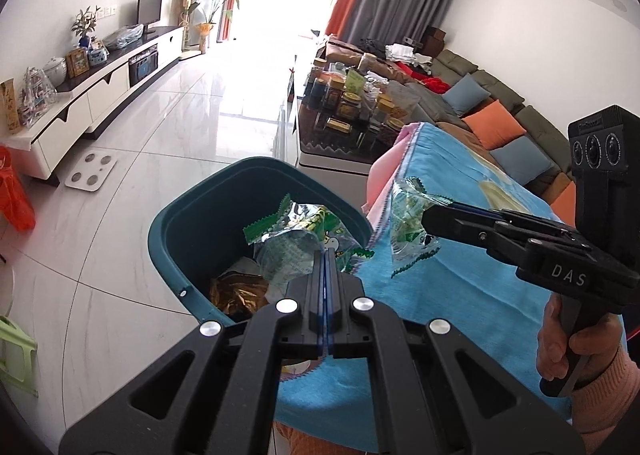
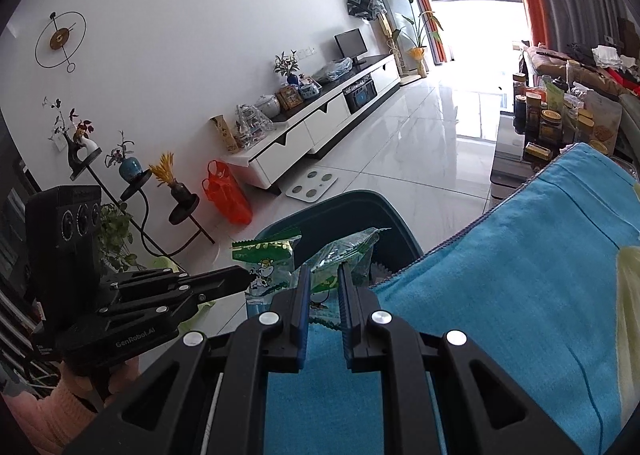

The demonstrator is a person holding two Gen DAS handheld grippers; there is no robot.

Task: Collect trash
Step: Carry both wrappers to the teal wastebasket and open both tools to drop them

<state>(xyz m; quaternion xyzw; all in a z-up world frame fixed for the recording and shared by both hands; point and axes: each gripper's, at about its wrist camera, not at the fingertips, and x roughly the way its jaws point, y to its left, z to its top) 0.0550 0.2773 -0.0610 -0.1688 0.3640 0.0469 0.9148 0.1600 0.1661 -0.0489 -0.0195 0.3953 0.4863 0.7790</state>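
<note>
Only from the left wrist: gold wrapper (image 1: 240,293) inside bin (image 1: 168,231).

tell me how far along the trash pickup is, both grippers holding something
Done: a gold wrapper already lies in the teal bin. In hand: the left gripper holds a green snack wrapper over the bin; the right gripper holds another green wrapper at the blue towel's edge. Left: drop both.
</note>
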